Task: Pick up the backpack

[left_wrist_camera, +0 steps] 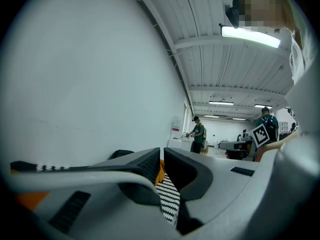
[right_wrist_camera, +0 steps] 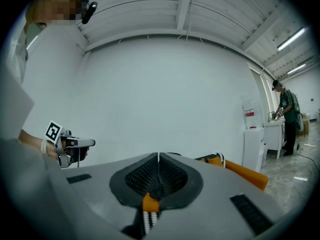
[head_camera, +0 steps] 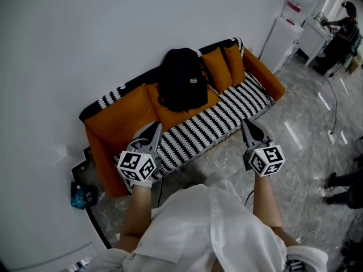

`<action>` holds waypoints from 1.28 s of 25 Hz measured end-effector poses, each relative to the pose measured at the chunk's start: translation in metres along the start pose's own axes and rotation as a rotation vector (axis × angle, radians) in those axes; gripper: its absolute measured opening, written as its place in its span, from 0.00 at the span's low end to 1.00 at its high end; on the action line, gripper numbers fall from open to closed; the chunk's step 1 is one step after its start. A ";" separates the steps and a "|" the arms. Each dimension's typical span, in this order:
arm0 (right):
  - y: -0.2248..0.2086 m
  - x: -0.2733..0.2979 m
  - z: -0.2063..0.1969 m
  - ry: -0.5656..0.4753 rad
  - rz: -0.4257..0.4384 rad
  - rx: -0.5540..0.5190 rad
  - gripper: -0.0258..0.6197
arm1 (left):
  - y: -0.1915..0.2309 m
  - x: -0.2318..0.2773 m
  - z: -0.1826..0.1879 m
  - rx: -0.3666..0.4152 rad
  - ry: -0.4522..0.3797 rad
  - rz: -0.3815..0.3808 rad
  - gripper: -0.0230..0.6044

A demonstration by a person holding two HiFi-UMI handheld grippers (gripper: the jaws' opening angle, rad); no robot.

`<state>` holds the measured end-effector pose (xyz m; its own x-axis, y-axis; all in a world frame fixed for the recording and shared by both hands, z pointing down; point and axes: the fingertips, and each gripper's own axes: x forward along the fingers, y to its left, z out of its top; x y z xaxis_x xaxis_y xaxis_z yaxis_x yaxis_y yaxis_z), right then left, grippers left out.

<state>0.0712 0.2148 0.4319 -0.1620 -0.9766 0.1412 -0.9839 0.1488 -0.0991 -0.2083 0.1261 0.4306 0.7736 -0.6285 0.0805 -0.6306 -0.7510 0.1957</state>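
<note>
The black backpack (head_camera: 182,78) stands upright on the orange sofa (head_camera: 113,123), leaning against the back cushions above the black-and-white striped seat cover (head_camera: 210,126). My left gripper (head_camera: 154,128) is held in front of the sofa's left half, short of the backpack and below it in the head view. Its jaws are shut and empty. My right gripper (head_camera: 245,123) hovers near the seat's front edge to the right, also shut with nothing in it. In the left gripper view the closed tips (left_wrist_camera: 162,154) point along the sofa, the backpack's dark top (left_wrist_camera: 122,154) just left of them. The right gripper (right_wrist_camera: 158,156) faces the wall.
The white wall runs behind the sofa. A white cabinet with a water dispenser (head_camera: 282,41) stands past the sofa's right arm, and a person (head_camera: 340,30) works at a desk beyond it. A cable (head_camera: 332,135) lies on the tiled floor. A blue object (head_camera: 79,196) sits left of the sofa.
</note>
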 end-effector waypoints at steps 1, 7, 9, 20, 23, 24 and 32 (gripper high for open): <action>0.000 0.000 -0.001 0.002 -0.001 0.000 0.07 | 0.000 0.000 -0.001 -0.001 0.001 -0.002 0.11; -0.005 0.005 -0.004 0.008 0.000 0.003 0.07 | 0.001 0.007 -0.004 -0.011 0.006 -0.004 0.11; -0.010 0.010 -0.004 0.009 0.003 0.009 0.07 | 0.001 0.013 -0.003 -0.008 0.009 -0.007 0.10; -0.052 0.050 -0.004 0.035 0.037 0.025 0.07 | 0.008 0.059 -0.002 -0.017 0.029 0.029 0.11; -0.072 0.062 0.000 0.039 0.047 0.034 0.07 | 0.007 0.079 0.002 -0.022 0.031 0.045 0.11; -0.078 0.066 0.001 0.041 0.054 0.036 0.07 | 0.006 0.086 0.003 -0.021 0.032 0.049 0.11; -0.123 0.098 0.017 0.051 0.127 0.011 0.07 | -0.007 0.131 0.017 -0.009 0.024 0.101 0.11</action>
<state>0.1772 0.0982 0.4410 -0.2891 -0.9409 0.1765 -0.9544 0.2689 -0.1301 -0.1034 0.0459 0.4234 0.7074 -0.6960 0.1233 -0.7049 -0.6820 0.1946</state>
